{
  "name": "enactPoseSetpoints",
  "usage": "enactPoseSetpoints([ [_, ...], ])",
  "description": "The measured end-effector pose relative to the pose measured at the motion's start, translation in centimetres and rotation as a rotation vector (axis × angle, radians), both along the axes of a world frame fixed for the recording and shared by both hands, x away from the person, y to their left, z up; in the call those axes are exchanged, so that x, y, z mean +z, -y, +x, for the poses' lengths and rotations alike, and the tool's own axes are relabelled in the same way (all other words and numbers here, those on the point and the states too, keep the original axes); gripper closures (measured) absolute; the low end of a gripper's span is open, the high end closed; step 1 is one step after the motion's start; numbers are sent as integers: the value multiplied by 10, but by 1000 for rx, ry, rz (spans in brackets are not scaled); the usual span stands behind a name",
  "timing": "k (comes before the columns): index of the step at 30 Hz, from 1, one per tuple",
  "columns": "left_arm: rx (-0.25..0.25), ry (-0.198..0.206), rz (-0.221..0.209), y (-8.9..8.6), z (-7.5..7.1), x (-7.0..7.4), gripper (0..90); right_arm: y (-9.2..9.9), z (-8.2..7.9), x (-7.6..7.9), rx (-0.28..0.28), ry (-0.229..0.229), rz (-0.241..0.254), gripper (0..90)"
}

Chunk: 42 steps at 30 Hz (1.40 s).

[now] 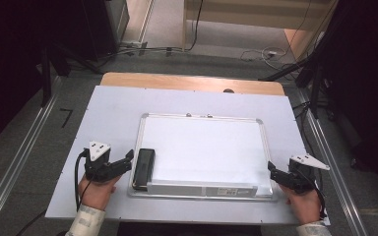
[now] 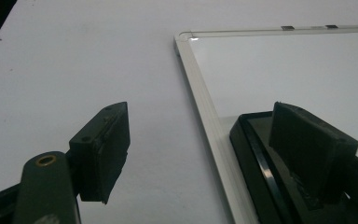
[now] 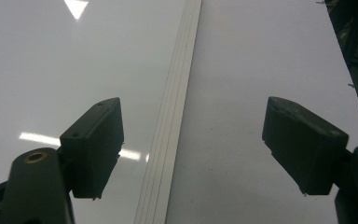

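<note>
- The black eraser [image 1: 143,168] lay on the whiteboard [image 1: 202,147], along its left edge near the front corner, on the white worktop [image 1: 118,103].
- The left hand-held gripper [image 1: 128,160] stood wide open just beside the eraser, one jaw over it in the left gripper view, gripping nothing.
- The right hand-held gripper [image 1: 270,168] hung open and empty at the board's right frame.
- The board looked clean; judging by that, picking up the eraser was not yet done.
</note>
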<state>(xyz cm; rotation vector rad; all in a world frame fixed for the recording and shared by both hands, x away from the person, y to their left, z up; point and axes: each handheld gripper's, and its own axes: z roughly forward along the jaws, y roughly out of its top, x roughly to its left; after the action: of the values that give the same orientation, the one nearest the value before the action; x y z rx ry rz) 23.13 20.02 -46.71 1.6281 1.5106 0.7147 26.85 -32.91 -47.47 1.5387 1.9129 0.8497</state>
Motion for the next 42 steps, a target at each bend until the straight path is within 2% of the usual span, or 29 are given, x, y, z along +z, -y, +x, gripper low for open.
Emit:
enactPoseSetpoints([
  [9,17,-4,3,-11,-2,-2,208,1,-1,0,-5,0,1,192],
  [14,39,-18,21,-21,-3,-4,208,1,-1,0,-6,0,2,192],
  [28,96,-29,14,-48,-8,-8,211,5,-2,2,-23,6,14,192],
  [33,118,-30,-1,-59,-10,-10,211,8,-3,2,-31,7,20,191],
  [42,138,-36,-8,-67,-10,-12,211,19,-5,4,-61,15,32,190],
])
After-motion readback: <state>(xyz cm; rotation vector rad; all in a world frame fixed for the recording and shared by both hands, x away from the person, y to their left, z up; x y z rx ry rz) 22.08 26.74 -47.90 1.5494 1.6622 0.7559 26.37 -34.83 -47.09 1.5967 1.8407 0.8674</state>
